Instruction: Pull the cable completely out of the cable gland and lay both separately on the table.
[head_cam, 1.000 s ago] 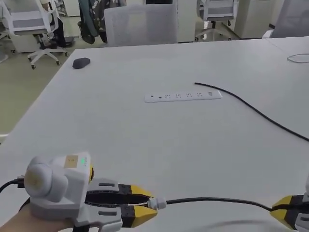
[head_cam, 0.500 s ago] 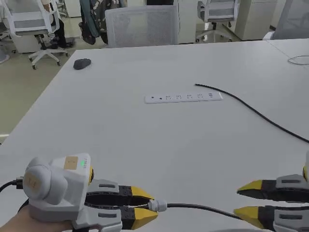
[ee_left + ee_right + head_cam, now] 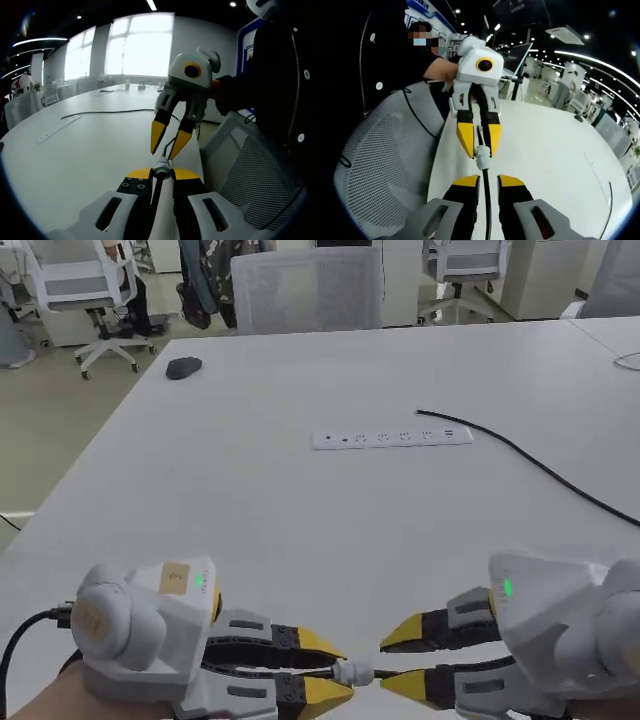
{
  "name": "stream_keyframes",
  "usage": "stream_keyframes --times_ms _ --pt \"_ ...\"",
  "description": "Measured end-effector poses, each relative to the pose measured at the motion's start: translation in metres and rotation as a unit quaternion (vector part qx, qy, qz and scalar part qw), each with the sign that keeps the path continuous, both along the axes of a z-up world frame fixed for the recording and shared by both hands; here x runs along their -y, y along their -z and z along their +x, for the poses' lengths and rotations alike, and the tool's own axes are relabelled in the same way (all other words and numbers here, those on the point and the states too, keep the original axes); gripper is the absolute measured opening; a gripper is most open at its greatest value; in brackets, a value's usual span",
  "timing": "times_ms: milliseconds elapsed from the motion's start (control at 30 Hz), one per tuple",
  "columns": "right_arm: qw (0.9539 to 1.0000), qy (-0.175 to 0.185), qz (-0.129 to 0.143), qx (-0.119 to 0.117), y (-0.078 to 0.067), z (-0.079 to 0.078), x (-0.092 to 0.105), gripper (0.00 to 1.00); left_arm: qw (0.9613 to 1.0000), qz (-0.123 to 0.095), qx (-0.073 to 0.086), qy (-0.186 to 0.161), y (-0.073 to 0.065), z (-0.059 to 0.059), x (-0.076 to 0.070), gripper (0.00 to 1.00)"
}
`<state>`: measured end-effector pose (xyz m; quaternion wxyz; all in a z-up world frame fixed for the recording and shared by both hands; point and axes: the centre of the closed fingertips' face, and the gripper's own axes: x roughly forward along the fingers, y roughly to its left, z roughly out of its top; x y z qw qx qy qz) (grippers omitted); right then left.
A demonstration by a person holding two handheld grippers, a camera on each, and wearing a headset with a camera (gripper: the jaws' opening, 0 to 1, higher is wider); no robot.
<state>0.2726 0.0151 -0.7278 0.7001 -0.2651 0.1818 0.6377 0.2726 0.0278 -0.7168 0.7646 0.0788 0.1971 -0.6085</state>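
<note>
The white cable gland sits at the tip of my left gripper, which is shut on it low above the table's near edge. A thin black cable comes out of the gland and runs between the fingers of my right gripper, whose jaws stand apart around it, tips almost at the gland. In the left gripper view the gland is pinched in my left gripper, and the right gripper points at it. In the right gripper view the cable passes through my right gripper to the gland.
A white power strip lies mid-table with another black cable trailing off to the right. A dark mouse rests at the far left. Office chairs stand beyond the table.
My right gripper let go of the cable far on the right, opened, and moved left along it up to the gland. The left gripper kept its hold.
</note>
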Motion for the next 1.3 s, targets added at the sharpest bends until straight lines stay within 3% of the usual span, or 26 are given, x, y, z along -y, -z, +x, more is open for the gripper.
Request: stream_keyframes --times_ms 233,633,1300 --pt "1.0000 0.003 -0.006 0.000 0.004 0.000 -0.002 0.01 1.0000 -0.005 0.003 0.001 -0.002 0.002 0.002 0.15" --pt "0.9986 0.040 -0.003 -0.035 0.005 0.003 0.003 0.00 0.9999 -0.008 0.006 0.000 -0.002 0.004 0.003 0.15" --pt "0.9896 0.134 -0.034 -0.039 0.019 0.022 0.080 0.00 0.9994 -0.015 0.010 -0.029 -0.008 0.014 -0.015 0.15"
